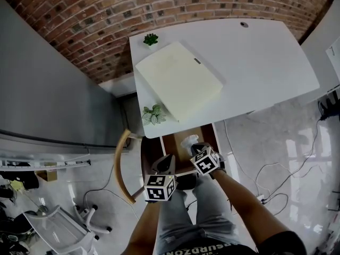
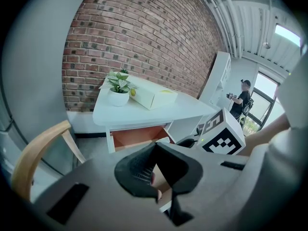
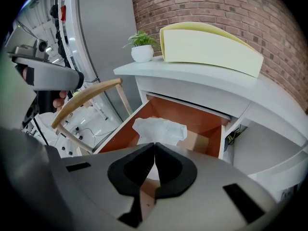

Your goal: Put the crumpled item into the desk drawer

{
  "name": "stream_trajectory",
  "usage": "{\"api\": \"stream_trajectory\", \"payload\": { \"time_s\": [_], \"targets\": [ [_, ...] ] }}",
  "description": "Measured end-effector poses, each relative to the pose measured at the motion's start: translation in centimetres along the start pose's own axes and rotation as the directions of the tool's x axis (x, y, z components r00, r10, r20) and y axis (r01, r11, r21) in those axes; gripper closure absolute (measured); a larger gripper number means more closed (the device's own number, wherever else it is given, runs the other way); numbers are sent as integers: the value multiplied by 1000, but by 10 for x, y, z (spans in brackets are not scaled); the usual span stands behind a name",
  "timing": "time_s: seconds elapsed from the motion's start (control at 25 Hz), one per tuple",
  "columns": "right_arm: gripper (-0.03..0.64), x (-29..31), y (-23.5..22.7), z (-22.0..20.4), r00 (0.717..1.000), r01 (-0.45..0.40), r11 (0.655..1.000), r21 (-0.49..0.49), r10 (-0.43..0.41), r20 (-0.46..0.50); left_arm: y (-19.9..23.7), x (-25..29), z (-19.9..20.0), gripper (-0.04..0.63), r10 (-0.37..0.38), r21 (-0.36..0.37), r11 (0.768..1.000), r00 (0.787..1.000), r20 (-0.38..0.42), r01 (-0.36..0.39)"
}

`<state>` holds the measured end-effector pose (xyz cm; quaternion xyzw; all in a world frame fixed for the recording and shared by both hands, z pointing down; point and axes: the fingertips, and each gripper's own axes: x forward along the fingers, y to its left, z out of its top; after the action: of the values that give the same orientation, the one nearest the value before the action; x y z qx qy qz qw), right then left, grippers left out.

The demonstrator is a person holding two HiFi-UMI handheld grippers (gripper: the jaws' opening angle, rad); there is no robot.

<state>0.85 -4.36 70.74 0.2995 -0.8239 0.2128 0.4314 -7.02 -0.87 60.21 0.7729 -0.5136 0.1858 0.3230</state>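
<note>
Surface: white desk (image 1: 255,62) set against a brick wall (image 1: 106,15). It carries a cream box (image 1: 178,81) lying flat and two small potted plants, one at the far corner (image 1: 151,39) and one at the near corner (image 1: 154,115). A wooden chair (image 1: 121,163) stands just left of the desk front. The floor (image 1: 287,137) is pale and glossy, with cables (image 1: 265,179) trailing to the right.

The drawer (image 3: 125,129) is pulled out, its inside orange-brown.

Crumpled item (image 3: 161,129): white, thin, creased into loose folds – it sits inside the drawer, near its middle. My right gripper (image 3: 154,146) is pinched closed on its near edge. I cannot tell whether it touches the drawer bottom.

My left gripper (image 2: 155,146) has its tips together and holds nothing, pointing toward the drawer.
</note>
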Motion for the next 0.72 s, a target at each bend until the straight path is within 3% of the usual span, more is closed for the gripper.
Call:
{"api": "stream_trajectory", "payload": {
  "time_s": [0.72],
  "targets": [
    [615,30,1,-17,996,-28,993,-118,17,-90,7,6,-10,592,7,-13,1000,1000,-19,-7]
  ]
}}
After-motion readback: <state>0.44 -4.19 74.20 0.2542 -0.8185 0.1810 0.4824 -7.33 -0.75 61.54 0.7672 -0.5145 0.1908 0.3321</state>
